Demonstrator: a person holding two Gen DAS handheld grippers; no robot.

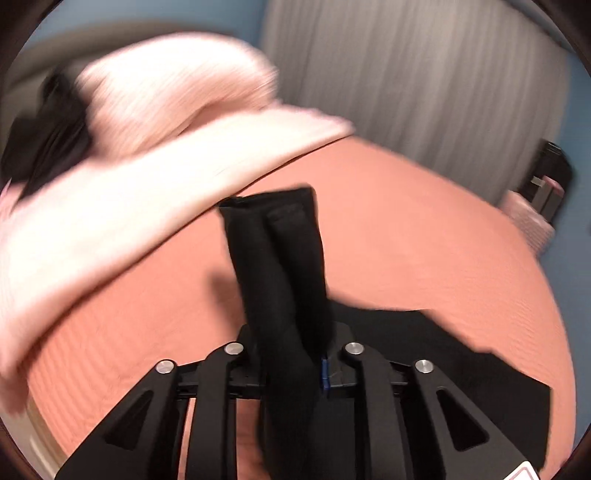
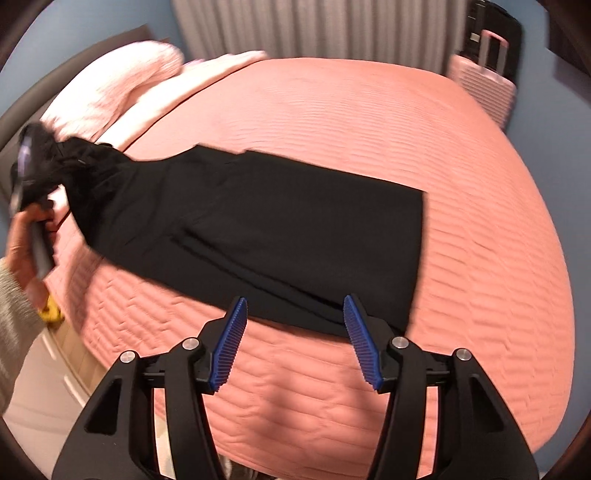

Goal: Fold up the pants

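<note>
Here the black pants are lying stretched across the salmon-pink quilted bedspread, their leg hems making a straight edge toward the right of the right wrist view, while the waist end is being lifted at the far left. There the left gripper — blurred, carried by a person's hand in a grey knit sleeve — is gripping a bunched part of the fabric. In the left wrist view that same gripper's fingers are standing narrow, pinched on a thick fold of the pants that is rising between them and hiding most of the blue pads.

The right gripper is hovering just above the near edge of the pants, its blue ribbed fingers spread partway apart with nothing between them.

Pale pink pillows are sitting at the head of the bed, a grey curtain is hanging behind, and a pink suitcase — with a black one behind it — is standing beside the bed.
</note>
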